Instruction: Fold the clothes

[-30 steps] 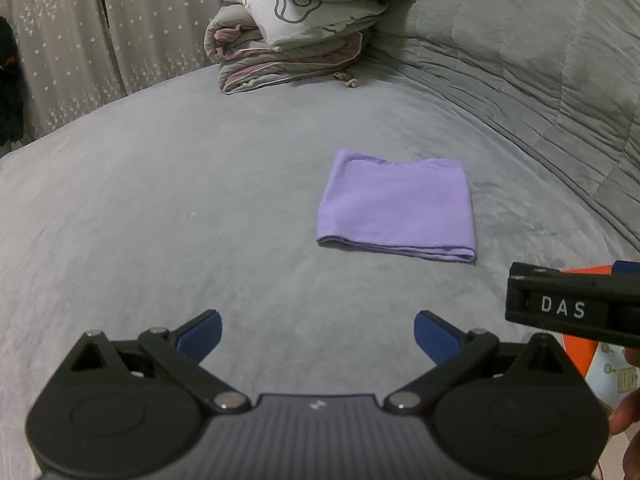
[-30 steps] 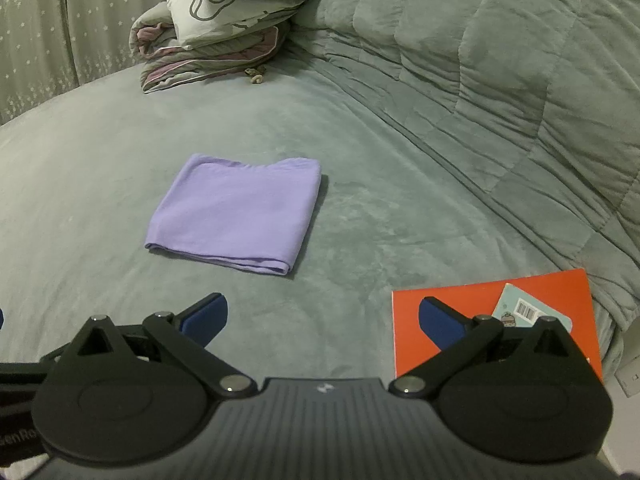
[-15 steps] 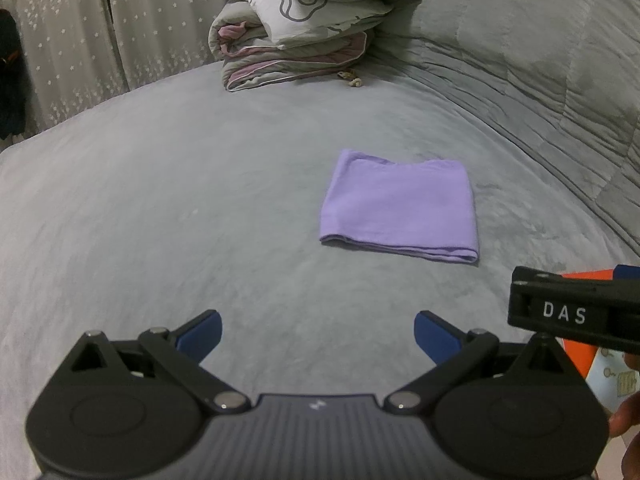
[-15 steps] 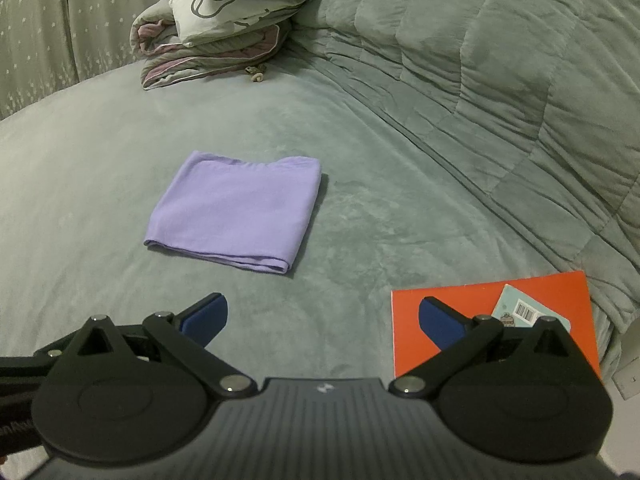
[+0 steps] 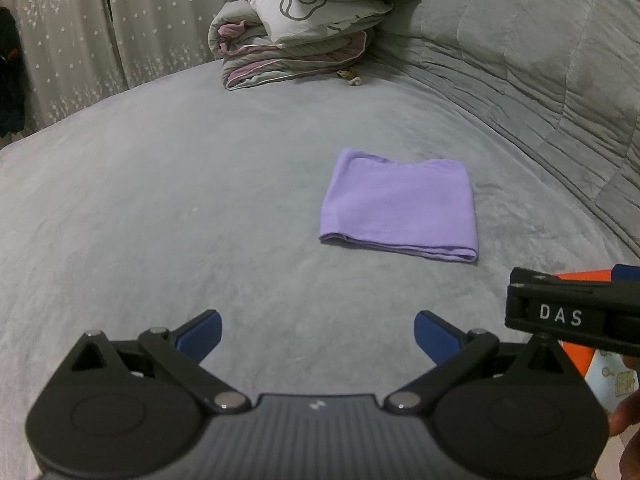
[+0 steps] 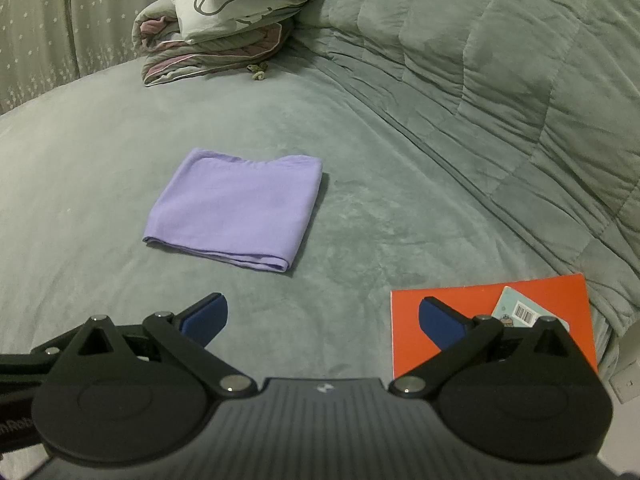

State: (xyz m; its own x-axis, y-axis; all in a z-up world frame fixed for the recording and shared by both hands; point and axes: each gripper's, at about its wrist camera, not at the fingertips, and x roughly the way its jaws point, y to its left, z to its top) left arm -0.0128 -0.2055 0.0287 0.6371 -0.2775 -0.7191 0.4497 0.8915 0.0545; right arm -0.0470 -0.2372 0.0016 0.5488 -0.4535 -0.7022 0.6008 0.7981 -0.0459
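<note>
The lilac cloth (image 5: pixel 400 210) lies folded into a neat rectangle on the grey bed (image 5: pixel 160 200), its doubled edge toward the cameras; from the left wrist it sits at about 1 o'clock, from the right wrist (image 6: pixel 236 220) at about 11 o'clock, so it lies ahead of and between the two claws, well apart from both. The left claw (image 5: pixel 318 334) is spread wide with nothing between its blue fingers (image 5: pixel 200 330), hanging over bare bed. The right claw (image 6: pixel 323 320) is equally wide and empty; its right finger (image 6: pixel 440 322) overlaps an orange book (image 6: pixel 460 300) in the picture, though whether it touches the book cannot be told. A pale card with a barcode (image 6: pixel 520 312) lies on that book. In the left wrist view the right claw's black body marked "DAS" (image 5: pixel 560 316) enters at 3 o'clock. At 12 o'clock, at the far end of the bed, stands a stack of folded bedding (image 5: pixel 304 28) with a small knotted thing (image 5: pixel 352 77) just beside its base. A quilted cover (image 6: pixel 500 80) slopes along the right, and star-dotted curtains (image 5: pixel 80 40) hang at 10 o'clock.
</note>
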